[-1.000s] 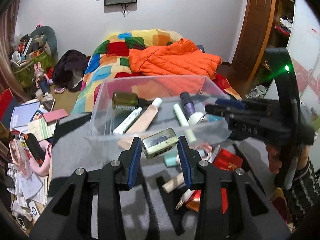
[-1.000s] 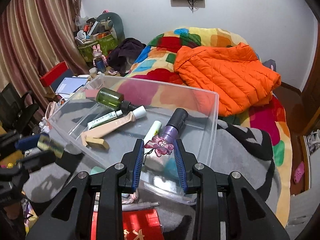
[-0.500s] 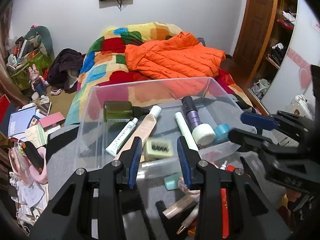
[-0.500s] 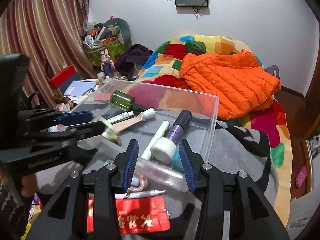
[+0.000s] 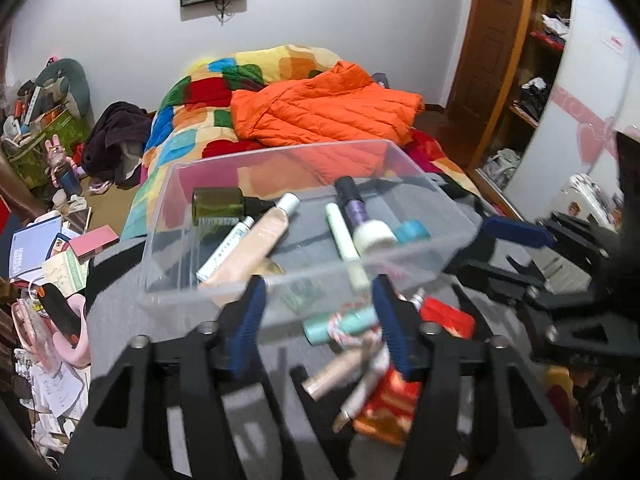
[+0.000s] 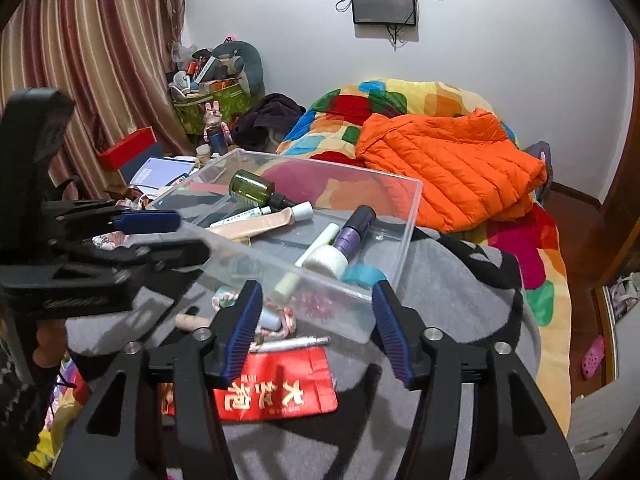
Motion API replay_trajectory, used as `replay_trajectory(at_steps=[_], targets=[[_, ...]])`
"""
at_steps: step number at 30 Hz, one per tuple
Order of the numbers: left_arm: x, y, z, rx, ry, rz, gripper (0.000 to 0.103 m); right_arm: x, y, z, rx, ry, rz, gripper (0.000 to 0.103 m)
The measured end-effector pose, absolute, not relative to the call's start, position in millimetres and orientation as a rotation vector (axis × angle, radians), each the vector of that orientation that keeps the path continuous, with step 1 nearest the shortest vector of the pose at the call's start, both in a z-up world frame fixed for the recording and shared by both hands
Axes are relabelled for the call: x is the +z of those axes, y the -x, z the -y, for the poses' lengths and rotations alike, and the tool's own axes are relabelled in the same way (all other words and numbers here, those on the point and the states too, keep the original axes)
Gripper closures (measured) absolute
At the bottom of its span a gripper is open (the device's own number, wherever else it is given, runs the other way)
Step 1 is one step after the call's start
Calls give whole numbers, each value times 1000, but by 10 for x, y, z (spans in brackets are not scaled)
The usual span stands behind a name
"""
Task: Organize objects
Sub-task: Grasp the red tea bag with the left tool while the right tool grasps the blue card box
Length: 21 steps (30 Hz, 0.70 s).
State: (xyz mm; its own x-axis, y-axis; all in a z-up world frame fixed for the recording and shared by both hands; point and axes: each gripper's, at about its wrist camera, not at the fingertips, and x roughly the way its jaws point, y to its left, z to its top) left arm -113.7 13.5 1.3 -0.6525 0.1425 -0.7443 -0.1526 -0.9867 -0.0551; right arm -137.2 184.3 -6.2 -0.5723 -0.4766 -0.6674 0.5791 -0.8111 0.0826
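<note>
A clear plastic box (image 5: 280, 152) (image 6: 412, 216) lies on a grey blanket. It holds a green bottle (image 5: 218, 204), tubes, a purple bottle (image 6: 356, 228) and a white-capped jar (image 6: 326, 260). My left gripper (image 5: 320, 320) hangs at the box's near wall with its jaws opening and nothing between the pads. A blurred greenish tin (image 5: 296, 298) shows through that wall. My right gripper (image 6: 318, 320) stands at the box's near corner, its jaws opening and empty too. A pink item (image 6: 316, 300) shows through the wall ahead of it. Each gripper appears in the other's view, the right gripper (image 5: 492, 250) and the left gripper (image 6: 180, 236).
Loose on the blanket in front of the box lie a mint tube (image 5: 340, 322) wrapped in rope, a beige tube (image 5: 336, 372), a silver pen (image 6: 292, 344) and a red packet (image 6: 276, 392). An orange jacket (image 6: 448, 164) lies on the bed behind. Clutter covers the floor at left.
The left gripper let go of the small tin, which now sits low in the box. The right gripper released the pink item and drew back. Both sets of jaws have widened.
</note>
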Motion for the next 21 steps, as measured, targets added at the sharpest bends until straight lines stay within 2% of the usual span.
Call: replay_trajectory(at_steps=[4, 12, 17, 18, 19, 21], targets=[[-45, 905, -246, 2676, 1223, -70, 31, -113, 1320, -1967, -2351, -965, -159, 46], [-404, 695, -651, 2519, 1268, -206, 16, -303, 1297, -2202, -2332, -1076, -87, 46], [-602, 708, -756, 2470, 1299, -226, 16, -393, 1264, -2313, -2315, -1121, -54, 46], [-613, 704, -757, 2475, 1293, -223, 19, -406, 1254, -2319, -2316, -1127, -56, 46], [-621, 689, -748, 2477, 1287, -210, 30, -412, 1245, -2319, -2317, -1129, -58, 46], [-612, 645, -711, 2493, 1271, -199, 42, -413, 1231, -2321, -2321, -1129, -61, 46]])
